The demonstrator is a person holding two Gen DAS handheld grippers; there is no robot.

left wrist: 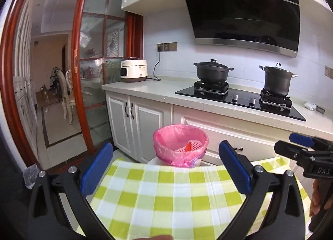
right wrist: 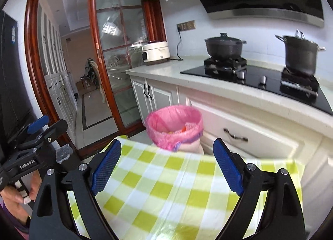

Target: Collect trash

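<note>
Kitchen scene: white counter [left wrist: 145, 91] with a black glass hob carrying two dark pots, white cabinets below, red-framed glass sliding door [left wrist: 91, 69] on the left. Foreground is a table under a green-and-white checked cloth [left wrist: 166, 198].

Task object: small white bin lined with a pink plastic bag [left wrist: 180, 148], standing on the floor just past the table's far edge, in front of the cabinet drawers. Something red-orange and pale mesh-like lies inside it [left wrist: 192, 146]; too small to identify. Bag rim is folded over the bin lip, not gathered.

Tools: left gripper [left wrist: 166, 167] has its blue pads spread wide, nothing between them. Right gripper [right wrist: 167, 167] likewise spread, empty; right view is motion-blurred. Both hover over the cloth, aimed at the bin, clear of it.

Read: no loose trash visible on the cloth, so dropping-in looks done; step in hand is likely approaching the bin.

Next move needs: clear the table edge, descend to the rim, pinch thin film on opposite sides without dragging the light bin over.
</note>
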